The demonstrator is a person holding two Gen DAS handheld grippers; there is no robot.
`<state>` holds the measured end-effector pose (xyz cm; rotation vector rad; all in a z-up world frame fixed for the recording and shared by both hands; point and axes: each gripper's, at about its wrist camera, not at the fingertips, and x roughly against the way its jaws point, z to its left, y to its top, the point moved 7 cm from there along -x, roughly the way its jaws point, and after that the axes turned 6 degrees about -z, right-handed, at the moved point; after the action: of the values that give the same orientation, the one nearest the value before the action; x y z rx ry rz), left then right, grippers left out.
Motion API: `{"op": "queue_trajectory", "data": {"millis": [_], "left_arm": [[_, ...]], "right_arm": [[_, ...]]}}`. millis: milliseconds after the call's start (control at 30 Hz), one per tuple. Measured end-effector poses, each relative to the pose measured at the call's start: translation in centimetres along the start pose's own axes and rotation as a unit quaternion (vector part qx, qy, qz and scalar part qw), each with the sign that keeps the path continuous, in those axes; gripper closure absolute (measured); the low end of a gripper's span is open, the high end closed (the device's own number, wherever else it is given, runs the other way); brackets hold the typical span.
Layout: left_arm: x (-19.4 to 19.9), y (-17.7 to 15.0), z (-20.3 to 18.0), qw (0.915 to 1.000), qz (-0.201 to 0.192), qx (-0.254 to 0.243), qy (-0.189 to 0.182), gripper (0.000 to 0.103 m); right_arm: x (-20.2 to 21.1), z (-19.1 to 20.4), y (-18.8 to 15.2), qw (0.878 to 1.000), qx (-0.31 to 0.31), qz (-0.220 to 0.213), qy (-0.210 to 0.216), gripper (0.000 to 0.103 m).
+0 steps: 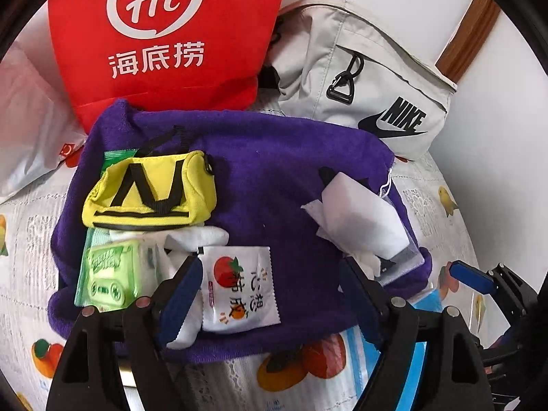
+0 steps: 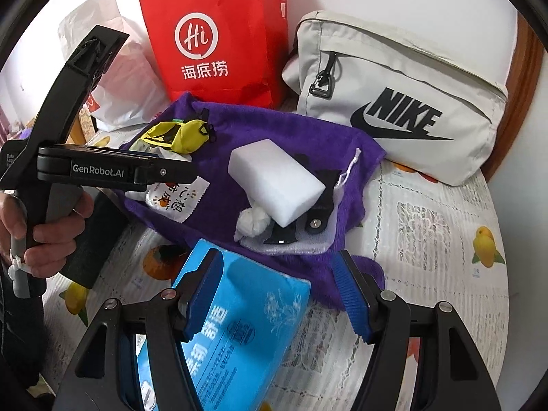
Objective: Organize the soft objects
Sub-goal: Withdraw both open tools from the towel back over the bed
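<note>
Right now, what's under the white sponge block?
The white sponge block lies on a mesh pouch holding black parts, atop the purple towel. The pouch's other contents are hidden.

Left gripper angled downward, jaws apart; right gripper likewise, jaws apart.

Purple towel; yellow pouch, black straps; red bag, white logo; fruit-print tablecloth.
</note>
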<state>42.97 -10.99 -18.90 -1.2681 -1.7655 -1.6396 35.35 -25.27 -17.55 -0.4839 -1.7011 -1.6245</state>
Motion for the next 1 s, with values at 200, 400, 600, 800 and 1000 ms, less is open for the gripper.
{"op": "queue_trajectory", "data": {"millis": [200,400,600,800,1000], "left_arm": [[2.6,-0.8,-0.8,0.9998,-0.009,-0.012,0.009,0.023],[6.6,-2.6,-1.3,0.999,-0.026,-0.026,0.024,0.023],[11.7,-5.0,-1.1,0.9978,-0.051,-0.018,0.038,0.016],[16.2,-7.4,-1.4,0.9958,-0.079,-0.01,0.045,0.006],[19.6,-10.3,-1.8,0.9932,-0.102,-0.002,0.056,0.001]], "right_arm": [[1.5,0.3,-0.7,1.0,-0.013,0.001,-0.017,0.036],[3.5,1.1,-1.5,0.999,-0.037,0.001,-0.037,0.033],[6.4,2.6,-2.1,0.997,-0.049,-0.012,-0.055,0.026],[9.7,4.8,-2.6,0.996,-0.063,-0.031,-0.049,0.007],[12.2,6.5,-4.0,0.996,-0.073,-0.029,-0.051,0.001]]}}
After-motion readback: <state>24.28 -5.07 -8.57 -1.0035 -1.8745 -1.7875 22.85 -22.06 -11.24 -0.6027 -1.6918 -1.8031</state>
